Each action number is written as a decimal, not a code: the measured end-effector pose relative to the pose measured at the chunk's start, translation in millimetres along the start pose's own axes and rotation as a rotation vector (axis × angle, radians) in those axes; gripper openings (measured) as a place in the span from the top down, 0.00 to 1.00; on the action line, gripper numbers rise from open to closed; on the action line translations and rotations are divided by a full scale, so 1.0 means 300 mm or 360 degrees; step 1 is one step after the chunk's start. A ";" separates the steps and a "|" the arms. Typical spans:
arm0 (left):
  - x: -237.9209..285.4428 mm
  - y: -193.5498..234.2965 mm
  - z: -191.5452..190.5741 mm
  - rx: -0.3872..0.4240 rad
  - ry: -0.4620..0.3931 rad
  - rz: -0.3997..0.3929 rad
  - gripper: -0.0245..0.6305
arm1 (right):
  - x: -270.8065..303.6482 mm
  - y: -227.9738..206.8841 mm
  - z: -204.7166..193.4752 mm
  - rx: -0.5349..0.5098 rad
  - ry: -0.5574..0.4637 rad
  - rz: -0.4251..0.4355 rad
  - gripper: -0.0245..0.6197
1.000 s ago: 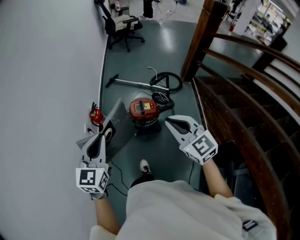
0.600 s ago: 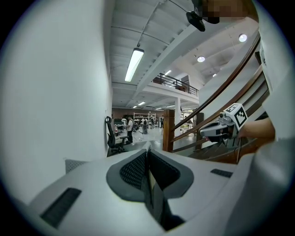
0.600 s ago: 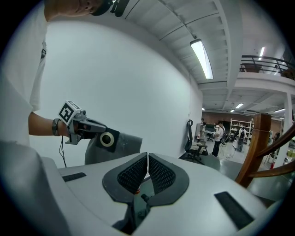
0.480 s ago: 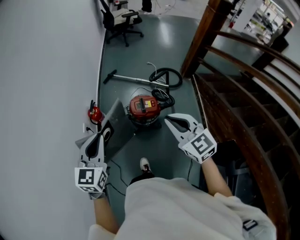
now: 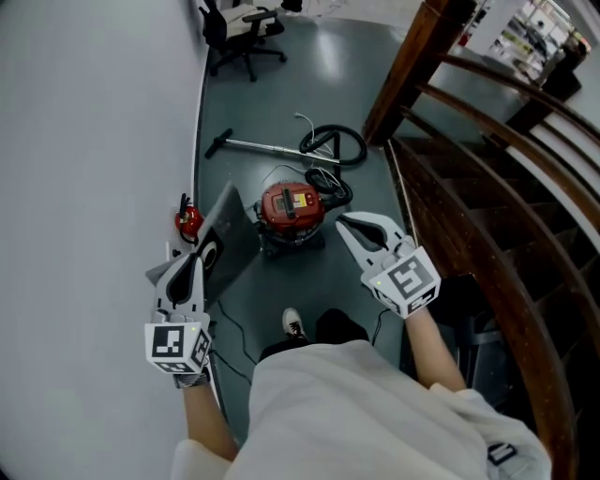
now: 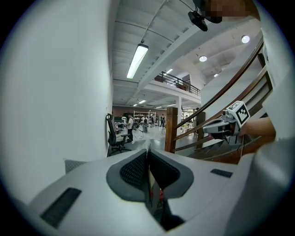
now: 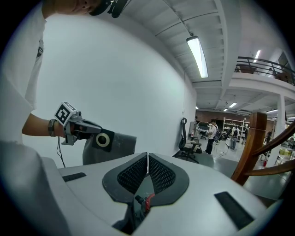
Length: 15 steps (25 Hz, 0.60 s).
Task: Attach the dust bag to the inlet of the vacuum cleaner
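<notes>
- Nearest, at the left, the left tool (image 5: pixel 192 264) is pinched shut on the near edge of the flat grey dust bag (image 5: pixel 232 234), held above the floor (image 5: pixel 309 281).
- At the right, the right tool (image 5: pixel 349 225) has its jaws pressed together on nothing.
- Between and beyond them the red vacuum cleaner (image 5: pixel 291 208) stands on the floor, right of the bag.
- Farther off lie its coiled hose (image 5: pixel 334 145) and an office chair (image 5: pixel 234 28).

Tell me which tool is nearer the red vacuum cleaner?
Right. The right tool is just right of the vacuum cleaner; the left tool, gripping the dust bag, is farther left.
</notes>
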<state>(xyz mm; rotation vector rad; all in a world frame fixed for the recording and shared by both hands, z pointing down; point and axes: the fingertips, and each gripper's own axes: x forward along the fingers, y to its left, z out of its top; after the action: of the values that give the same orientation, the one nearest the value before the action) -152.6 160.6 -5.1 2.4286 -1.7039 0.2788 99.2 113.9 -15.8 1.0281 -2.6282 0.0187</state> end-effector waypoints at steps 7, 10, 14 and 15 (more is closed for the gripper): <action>0.039 0.051 -0.040 -0.0024 0.0039 0.0045 0.93 | 0.074 -0.027 -0.007 0.0000 -0.0002 0.0009 0.92; 0.064 0.073 -0.060 -0.0024 0.0055 0.0068 0.93 | 0.105 -0.052 -0.030 0.0013 0.0013 0.0018 0.92; 0.111 0.098 -0.061 -0.0014 0.0058 0.0107 0.93 | 0.160 -0.110 -0.054 0.0030 0.0030 0.0032 0.92; 0.122 0.103 -0.066 -0.0017 0.0063 0.0121 0.93 | 0.176 -0.124 -0.064 0.0032 0.0033 0.0043 0.92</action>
<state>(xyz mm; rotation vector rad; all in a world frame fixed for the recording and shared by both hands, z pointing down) -170.6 121.5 23.7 2.3380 -1.7789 0.3249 92.8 54.0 14.2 0.9935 -2.6280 0.0615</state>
